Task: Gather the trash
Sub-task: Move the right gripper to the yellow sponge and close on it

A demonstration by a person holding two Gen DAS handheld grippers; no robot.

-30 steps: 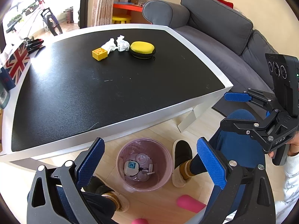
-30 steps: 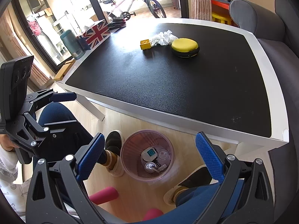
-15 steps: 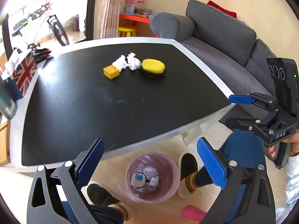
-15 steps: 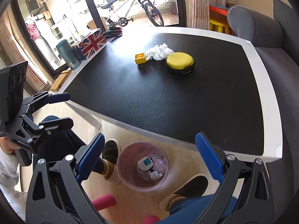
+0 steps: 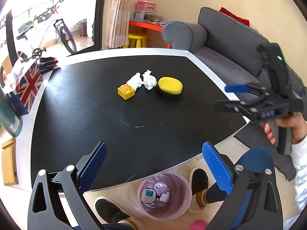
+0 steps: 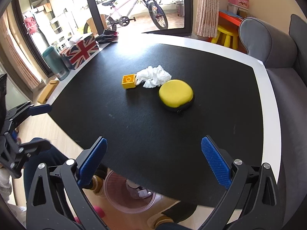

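White crumpled tissue (image 6: 153, 76) lies well ahead of the right gripper (image 6: 153, 159), slightly past its centre line, touching a yellow toy brick (image 6: 129, 81) on its left and just behind a round yellow case (image 6: 175, 94). It looks feather-light, soft and easily squashed, so a pinch across the puffy middle, clear of the brick, should hold it. Both the right gripper and the left gripper (image 5: 153, 161) hang spread wide and empty, with the pink bin (image 5: 184, 209) below them under the table (image 5: 134, 126) edge.
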